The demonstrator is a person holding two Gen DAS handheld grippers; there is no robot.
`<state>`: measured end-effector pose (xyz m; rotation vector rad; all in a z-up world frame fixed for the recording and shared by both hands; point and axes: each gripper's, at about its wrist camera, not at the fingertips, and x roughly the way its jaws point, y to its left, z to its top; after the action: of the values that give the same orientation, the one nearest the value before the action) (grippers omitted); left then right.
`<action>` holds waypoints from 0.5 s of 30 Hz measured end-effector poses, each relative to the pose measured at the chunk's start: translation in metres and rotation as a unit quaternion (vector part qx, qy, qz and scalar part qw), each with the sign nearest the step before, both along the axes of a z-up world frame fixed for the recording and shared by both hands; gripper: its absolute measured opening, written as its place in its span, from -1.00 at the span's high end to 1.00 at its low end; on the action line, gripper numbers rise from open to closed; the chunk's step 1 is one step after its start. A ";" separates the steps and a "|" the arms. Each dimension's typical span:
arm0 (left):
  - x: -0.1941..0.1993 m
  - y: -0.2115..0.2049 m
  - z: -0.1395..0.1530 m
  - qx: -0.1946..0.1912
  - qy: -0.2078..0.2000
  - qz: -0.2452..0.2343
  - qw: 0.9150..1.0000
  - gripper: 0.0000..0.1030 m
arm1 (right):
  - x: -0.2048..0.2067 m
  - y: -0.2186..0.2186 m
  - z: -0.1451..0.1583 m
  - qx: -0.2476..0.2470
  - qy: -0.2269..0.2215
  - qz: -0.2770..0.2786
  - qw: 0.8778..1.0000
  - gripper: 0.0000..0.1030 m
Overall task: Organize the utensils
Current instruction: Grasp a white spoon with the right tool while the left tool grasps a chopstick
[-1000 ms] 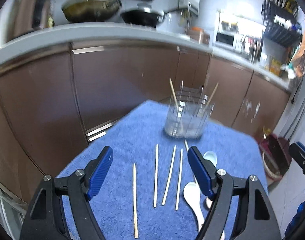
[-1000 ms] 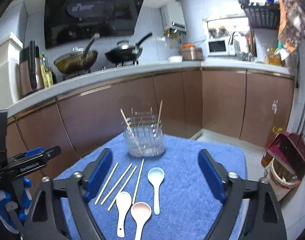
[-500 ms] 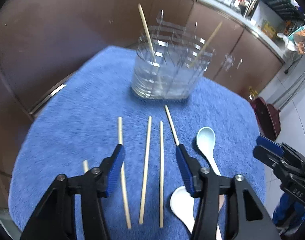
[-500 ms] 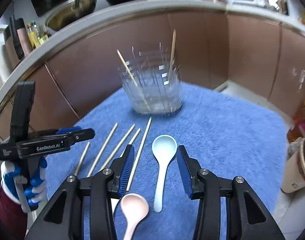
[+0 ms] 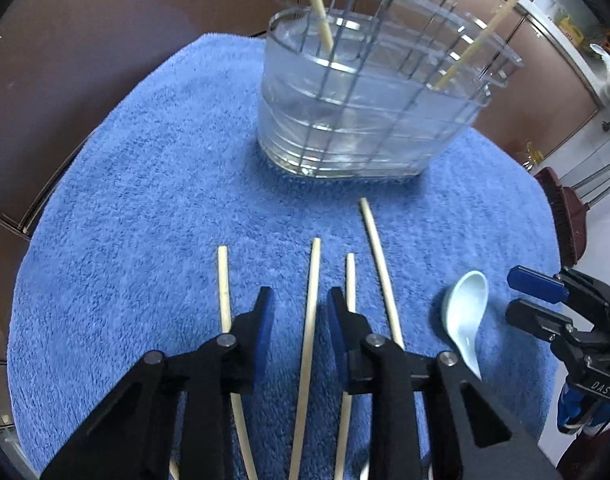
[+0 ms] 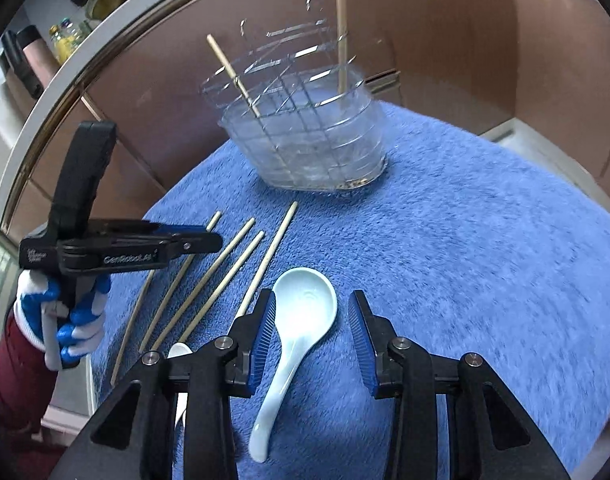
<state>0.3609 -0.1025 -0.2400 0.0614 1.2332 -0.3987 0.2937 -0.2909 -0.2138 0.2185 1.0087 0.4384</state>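
Note:
Several wooden chopsticks lie side by side on a blue towel [image 5: 145, 208]. My left gripper [image 5: 301, 300] points steeply down over them. One chopstick [image 5: 313, 272] runs between its closing jaws, and the pads are not pressing on it. A pale blue spoon [image 6: 305, 300] lies with its bowl between the closing jaws of my right gripper [image 6: 311, 304], with a gap on the right side. A clear utensil holder [image 5: 365, 128] with a wire grid stands behind, with two chopsticks upright in it. The left wrist view also shows the spoon [image 5: 467, 312] and the right gripper [image 5: 517, 298].
Brown cabinet doors ring the towel-covered table, with a counter above them. A white spoon [image 6: 179, 350] peeks out behind my right gripper's left finger. A gloved hand [image 6: 77, 320] holds the left gripper [image 6: 209, 242]. A dark red dustpan [image 5: 561, 216] stands on the floor at right.
Both grippers have dropped toward the towel and tipped downward, and their jaws have narrowed. The left one now straddles a chopstick, and the right one straddles the pale blue spoon.

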 end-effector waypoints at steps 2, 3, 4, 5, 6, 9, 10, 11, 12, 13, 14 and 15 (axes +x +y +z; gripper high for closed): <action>0.003 -0.002 -0.004 0.004 0.007 -0.002 1.000 0.67 | 0.005 0.001 -0.004 -0.004 0.005 0.016 1.000 0.26; 0.004 -0.002 -0.006 0.003 0.010 -0.003 1.000 0.71 | 0.007 0.002 -0.006 -0.005 0.007 0.024 1.000 0.29; 0.005 -0.003 -0.007 0.003 0.013 -0.005 1.000 0.75 | 0.010 0.002 -0.008 -0.004 0.009 0.031 0.999 0.31; 0.006 -0.003 -0.007 0.003 0.014 -0.005 1.000 0.76 | 0.013 0.004 -0.011 -0.004 0.011 0.043 0.999 0.32; 0.007 -0.003 -0.009 0.003 0.017 -0.007 1.000 0.77 | 0.016 0.005 -0.014 -0.007 0.013 0.049 0.999 0.32; 0.008 -0.008 -0.011 0.007 0.020 -0.014 1.000 0.77 | 0.024 0.009 -0.019 -0.015 0.019 0.070 0.997 0.32; 0.009 -0.012 -0.012 0.009 0.021 -0.016 1.000 0.78 | 0.025 0.012 -0.021 -0.017 0.020 0.076 0.997 0.35; 0.012 -0.017 -0.015 0.012 0.023 -0.018 1.000 0.78 | 0.028 0.014 -0.022 -0.021 0.021 0.086 0.996 0.38; 0.012 -0.019 -0.016 0.016 0.025 -0.019 0.999 0.78 | 0.029 0.016 -0.023 -0.023 0.022 0.090 0.995 0.43; 0.013 -0.021 -0.017 0.019 0.025 -0.019 0.999 0.78 | 0.031 0.018 -0.024 -0.027 0.023 0.097 0.995 0.51; 0.014 -0.023 -0.019 0.022 0.027 -0.019 0.999 0.78 | 0.033 0.020 -0.026 -0.032 0.025 0.102 0.994 0.55; 0.015 -0.028 -0.019 0.024 0.028 -0.020 0.999 0.78 | 0.035 0.021 -0.027 -0.038 0.028 0.108 0.993 0.62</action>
<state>0.3759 -0.1305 -0.2590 0.1164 1.2986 -0.4075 0.3282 -0.2698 -0.2411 0.0533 1.1075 0.5918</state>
